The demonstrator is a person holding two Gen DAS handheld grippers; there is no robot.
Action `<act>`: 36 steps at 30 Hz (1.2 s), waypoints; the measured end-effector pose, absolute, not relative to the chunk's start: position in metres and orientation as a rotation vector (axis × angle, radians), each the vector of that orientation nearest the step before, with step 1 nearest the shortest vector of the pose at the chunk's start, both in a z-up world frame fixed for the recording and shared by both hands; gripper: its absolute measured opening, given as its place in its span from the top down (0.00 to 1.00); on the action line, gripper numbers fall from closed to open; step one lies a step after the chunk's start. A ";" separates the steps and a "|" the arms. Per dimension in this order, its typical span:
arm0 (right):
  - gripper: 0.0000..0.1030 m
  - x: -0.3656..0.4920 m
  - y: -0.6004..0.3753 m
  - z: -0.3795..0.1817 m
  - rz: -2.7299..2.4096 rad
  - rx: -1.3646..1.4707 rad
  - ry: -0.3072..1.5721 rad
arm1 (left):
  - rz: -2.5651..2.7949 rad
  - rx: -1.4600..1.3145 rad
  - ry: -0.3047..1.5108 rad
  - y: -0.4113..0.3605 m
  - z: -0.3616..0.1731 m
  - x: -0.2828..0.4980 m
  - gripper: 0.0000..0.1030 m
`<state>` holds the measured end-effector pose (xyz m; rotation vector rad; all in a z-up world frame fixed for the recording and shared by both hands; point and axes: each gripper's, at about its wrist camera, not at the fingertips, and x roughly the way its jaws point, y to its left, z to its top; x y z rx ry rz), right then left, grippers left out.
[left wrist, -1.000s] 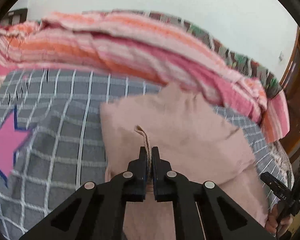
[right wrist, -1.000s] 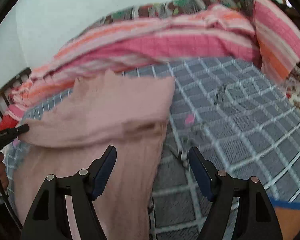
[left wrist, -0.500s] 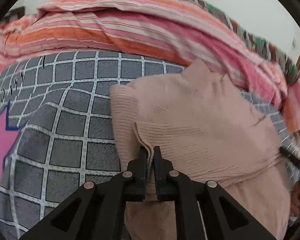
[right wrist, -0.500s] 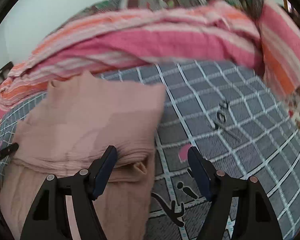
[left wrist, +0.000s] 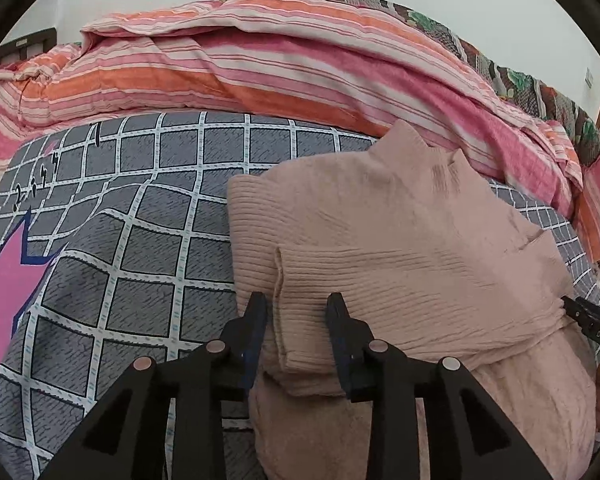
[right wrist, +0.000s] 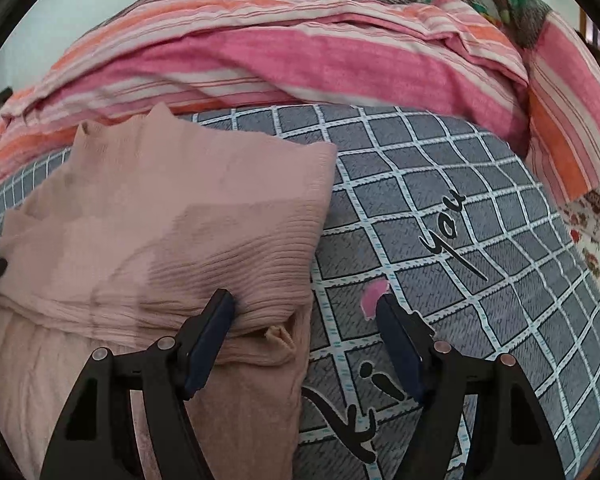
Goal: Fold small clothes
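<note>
Left wrist view: the left tool [left wrist: 296, 304] is opening, its jaws straddling but no longer pinching the folded edge of the pink ribbed sweater [left wrist: 380, 240] on the checked bedsheet [left wrist: 148, 208]. Lift straight off without dragging. The right tool [right wrist: 304, 308] gapes wide, holding nothing.

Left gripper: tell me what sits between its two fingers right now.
In the left wrist view, the left gripper has a folded edge of the pink ribbed garment between its opening jaws; the pads no longer press on it.

Grey checked bedsheet [left wrist: 172, 184], striped pink-orange quilt [left wrist: 260, 52], pink star print [left wrist: 8, 288]
</note>
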<state>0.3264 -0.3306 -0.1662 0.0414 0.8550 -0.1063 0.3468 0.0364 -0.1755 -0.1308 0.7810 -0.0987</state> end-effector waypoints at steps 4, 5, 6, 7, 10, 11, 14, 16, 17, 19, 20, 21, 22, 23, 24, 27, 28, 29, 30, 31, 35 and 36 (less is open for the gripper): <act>0.14 0.327 -0.335 -0.165 -0.136 0.056 0.883 | -0.097 -0.114 0.785 0.033 -0.176 0.348 0.70; 0.12 0.329 -0.340 -0.167 -0.135 0.090 0.895 | -0.103 -0.120 0.785 0.035 -0.176 0.349 0.70; 0.11 0.330 -0.345 -0.168 -0.118 0.125 0.902 | -0.110 -0.128 0.785 0.036 -0.176 0.349 0.70; 0.10 0.331 -0.351 -0.169 -0.094 0.171 0.910 | -0.113 -0.135 0.785 0.037 -0.176 0.349 0.70; 0.05 0.329 -0.359 -0.171 -0.026 0.243 0.905 | -0.113 -0.126 0.785 0.037 -0.176 0.349 0.70; 0.05 0.330 -0.360 -0.170 -0.005 0.255 0.907 | -0.113 -0.123 0.784 0.036 -0.176 0.348 0.70; 0.05 0.336 -0.354 -0.168 -0.020 0.197 0.956 | -0.120 -0.132 0.783 0.037 -0.176 0.348 0.70; 0.05 0.339 -0.348 -0.167 -0.034 0.154 0.975 | -0.121 -0.135 0.782 0.038 -0.176 0.347 0.70; 0.05 0.338 -0.347 -0.167 -0.037 0.148 0.964 | -0.121 -0.134 0.783 0.038 -0.176 0.348 0.70; 0.05 0.337 -0.349 -0.169 -0.029 0.147 0.944 | -0.122 -0.136 0.786 0.038 -0.177 0.348 0.70; 0.05 0.336 -0.352 -0.170 -0.023 0.171 0.934 | -0.124 -0.138 0.785 0.039 -0.177 0.348 0.70; 0.05 0.335 -0.355 -0.170 -0.020 0.191 0.927 | -0.126 -0.142 0.785 0.039 -0.177 0.348 0.70; 0.06 0.333 -0.357 -0.171 -0.021 0.203 0.919 | -0.129 -0.147 0.784 0.040 -0.177 0.347 0.70; 0.07 0.331 -0.359 -0.170 -0.022 0.207 0.912 | -0.131 -0.151 0.784 0.040 -0.177 0.348 0.70; 0.07 0.330 -0.360 -0.170 -0.025 0.207 0.907 | -0.133 -0.154 0.784 0.040 -0.176 0.348 0.70; 0.08 0.329 -0.353 -0.171 -0.050 0.171 0.902 | -0.135 -0.157 0.788 0.041 -0.177 0.348 0.70; 0.08 0.330 -0.351 -0.172 -0.057 0.160 0.900 | -0.136 -0.157 0.789 0.041 -0.177 0.348 0.70; 0.08 0.330 -0.350 -0.173 -0.061 0.149 0.898 | -0.138 -0.159 0.790 0.041 -0.177 0.349 0.70; 0.08 0.331 -0.349 -0.174 -0.065 0.141 0.900 | -0.138 -0.161 0.791 0.041 -0.177 0.349 0.70; 0.08 0.331 -0.348 -0.174 -0.065 0.128 0.898 | -0.139 -0.162 0.791 0.041 -0.177 0.349 0.70; 0.07 0.333 -0.348 -0.176 -0.066 0.118 0.907 | -0.132 -0.149 0.793 0.038 -0.177 0.350 0.69; 0.06 0.333 -0.348 -0.176 -0.066 0.112 0.910 | -0.129 -0.142 0.794 0.037 -0.177 0.350 0.68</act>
